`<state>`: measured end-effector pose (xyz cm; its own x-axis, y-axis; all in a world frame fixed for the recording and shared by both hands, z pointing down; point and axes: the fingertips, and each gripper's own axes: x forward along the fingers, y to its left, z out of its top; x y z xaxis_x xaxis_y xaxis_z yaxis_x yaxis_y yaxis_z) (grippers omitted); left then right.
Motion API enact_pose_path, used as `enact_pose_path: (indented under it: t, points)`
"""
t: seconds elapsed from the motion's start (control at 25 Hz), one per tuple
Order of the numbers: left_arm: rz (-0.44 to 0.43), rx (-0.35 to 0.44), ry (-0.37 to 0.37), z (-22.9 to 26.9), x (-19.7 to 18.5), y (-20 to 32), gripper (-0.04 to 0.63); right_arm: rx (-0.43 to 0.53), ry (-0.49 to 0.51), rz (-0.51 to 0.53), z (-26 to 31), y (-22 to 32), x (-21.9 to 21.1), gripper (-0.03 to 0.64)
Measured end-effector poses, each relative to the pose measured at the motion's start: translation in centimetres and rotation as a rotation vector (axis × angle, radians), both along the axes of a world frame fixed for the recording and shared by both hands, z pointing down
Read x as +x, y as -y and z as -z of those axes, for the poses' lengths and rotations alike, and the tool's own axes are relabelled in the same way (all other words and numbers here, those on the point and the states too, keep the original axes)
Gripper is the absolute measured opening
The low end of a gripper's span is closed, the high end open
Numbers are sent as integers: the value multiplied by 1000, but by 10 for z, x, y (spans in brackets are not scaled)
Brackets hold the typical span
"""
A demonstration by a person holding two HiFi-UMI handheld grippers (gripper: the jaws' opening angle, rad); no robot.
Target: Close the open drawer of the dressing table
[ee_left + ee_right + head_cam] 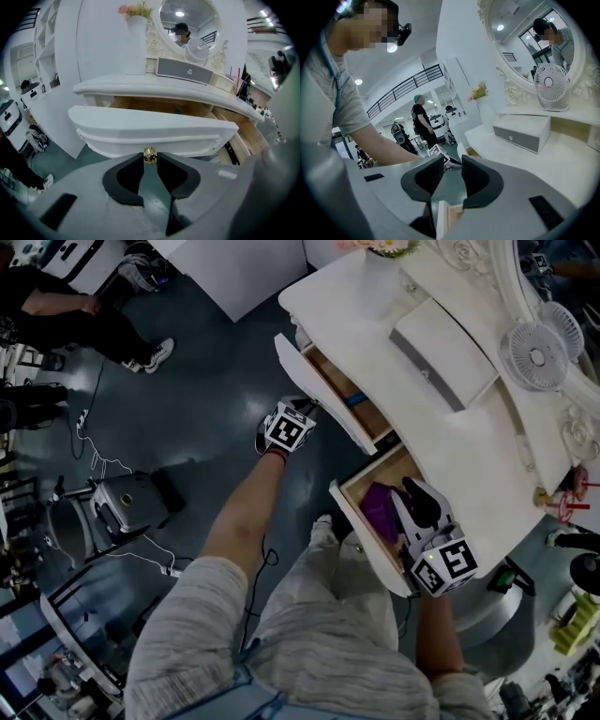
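Observation:
The white dressing table (375,329) has two drawers pulled out. The left drawer (323,399) shows a wooden inside with a small blue thing (354,399) in it. My left gripper (307,410) is at this drawer's white front (154,126), pointing down at it. Its jaws stand slightly apart, and the gold knob (149,153) sits right at the mouth of the left gripper (150,161), not clamped. The right drawer (356,507) holds a purple thing (380,507). My right gripper (417,498) hovers over it, open and empty (452,168), with the drawer's edge (447,215) below.
On the tabletop stand a white vase with flowers (135,44), a grey box (441,357) and a small fan (536,354) before the oval mirror (525,33). A grey machine (127,502) and cables lie on the floor at left. People stand in the background (423,124).

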<state>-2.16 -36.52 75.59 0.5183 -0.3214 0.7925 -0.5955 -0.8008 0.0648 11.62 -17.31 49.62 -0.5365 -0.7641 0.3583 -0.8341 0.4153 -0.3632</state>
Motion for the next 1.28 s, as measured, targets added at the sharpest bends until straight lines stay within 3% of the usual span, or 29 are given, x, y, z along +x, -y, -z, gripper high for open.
enact_pose_path:
  t: [1.28]
  points:
    - [-41, 22, -25, 1, 69, 40, 99, -15, 14, -56, -8, 4, 35, 81]
